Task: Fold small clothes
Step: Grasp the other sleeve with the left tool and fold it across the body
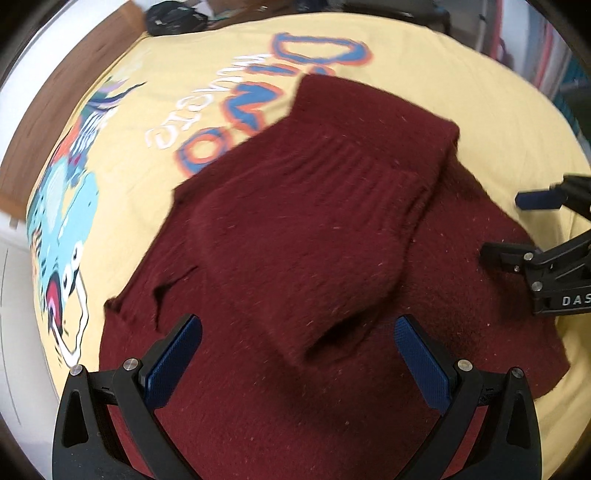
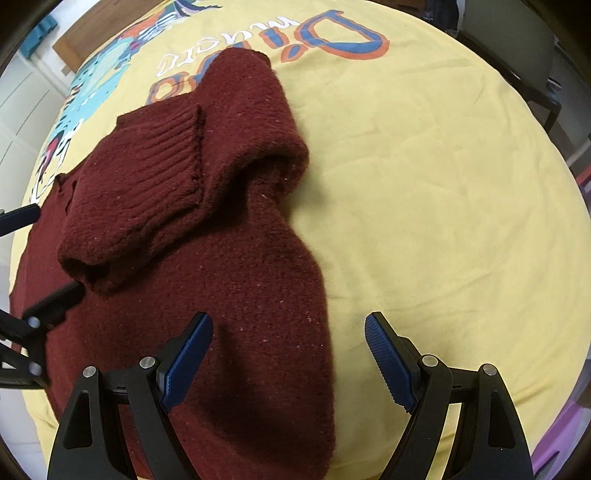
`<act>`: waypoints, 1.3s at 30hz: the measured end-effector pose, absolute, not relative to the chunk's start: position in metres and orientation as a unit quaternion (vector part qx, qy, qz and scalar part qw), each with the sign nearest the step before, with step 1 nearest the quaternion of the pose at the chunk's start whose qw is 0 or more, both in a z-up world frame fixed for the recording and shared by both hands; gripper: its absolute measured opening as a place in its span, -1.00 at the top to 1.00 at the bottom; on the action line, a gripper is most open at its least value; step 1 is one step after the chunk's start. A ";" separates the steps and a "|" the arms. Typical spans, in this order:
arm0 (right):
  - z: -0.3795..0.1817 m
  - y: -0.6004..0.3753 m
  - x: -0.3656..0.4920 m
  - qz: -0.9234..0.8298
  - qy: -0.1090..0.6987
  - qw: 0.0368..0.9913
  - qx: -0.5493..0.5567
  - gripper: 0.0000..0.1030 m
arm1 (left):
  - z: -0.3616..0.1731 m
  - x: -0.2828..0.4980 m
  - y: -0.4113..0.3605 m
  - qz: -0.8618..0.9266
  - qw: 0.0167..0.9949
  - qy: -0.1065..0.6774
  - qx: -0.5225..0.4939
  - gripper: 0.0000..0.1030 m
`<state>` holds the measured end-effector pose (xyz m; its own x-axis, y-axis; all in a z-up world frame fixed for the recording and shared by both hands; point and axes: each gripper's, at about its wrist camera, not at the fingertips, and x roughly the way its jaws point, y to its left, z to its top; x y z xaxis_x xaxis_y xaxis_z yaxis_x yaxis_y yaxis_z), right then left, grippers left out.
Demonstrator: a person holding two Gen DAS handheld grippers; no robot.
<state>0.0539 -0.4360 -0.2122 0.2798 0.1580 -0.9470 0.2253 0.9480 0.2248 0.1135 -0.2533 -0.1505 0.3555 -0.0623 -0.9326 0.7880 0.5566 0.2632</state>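
Note:
A dark red knitted sweater lies on a yellow printed cloth, with a sleeve folded across its body and the ribbed cuff on top. My left gripper hangs open above the sweater's lower part, with nothing between its blue pads. My right gripper is open over the sweater's right edge, one finger above the knit and the other above bare cloth. Each gripper shows in the other's view: the right gripper at the right edge, the left gripper at the left edge.
The yellow cloth carries a dinosaur print and large blue-orange letters. Brown wooden furniture borders it on the left, with a black object at the far end. A dark chair frame stands beyond the right side.

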 end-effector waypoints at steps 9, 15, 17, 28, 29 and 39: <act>-0.221 -0.440 0.052 -0.023 0.606 0.778 0.162 -0.66 | -0.169 0.150 -0.285 -0.279 0.730 0.520 0.345 0.07; -0.221 -0.439 0.055 -0.019 0.607 0.778 0.159 -0.65 | -0.164 0.183 -0.267 -0.264 0.745 0.551 0.267 0.75; -0.221 -0.441 0.055 -0.019 0.606 0.779 0.158 -0.65 | -0.153 0.192 -0.247 -0.258 0.758 0.554 0.227 0.76; -0.210 -0.445 0.076 -0.029 0.594 0.790 0.146 -0.66 | -0.120 0.209 -0.125 -0.171 0.821 0.541 0.067 0.76; -0.210 -0.444 0.079 -0.029 0.595 0.791 0.142 -0.66 | -0.119 0.204 -0.118 -0.165 0.822 0.542 0.058 0.76; -0.217 -0.427 0.085 -0.024 0.610 0.782 0.126 -0.66 | -0.164 0.177 -0.059 -0.094 0.823 0.557 -0.066 0.74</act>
<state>0.0853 -0.4267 -0.2173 0.2541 0.1154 -0.9603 0.1918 0.9671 0.1669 0.1767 -0.0589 -0.1639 0.3623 -0.2278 -0.9038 0.0812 0.9737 -0.2129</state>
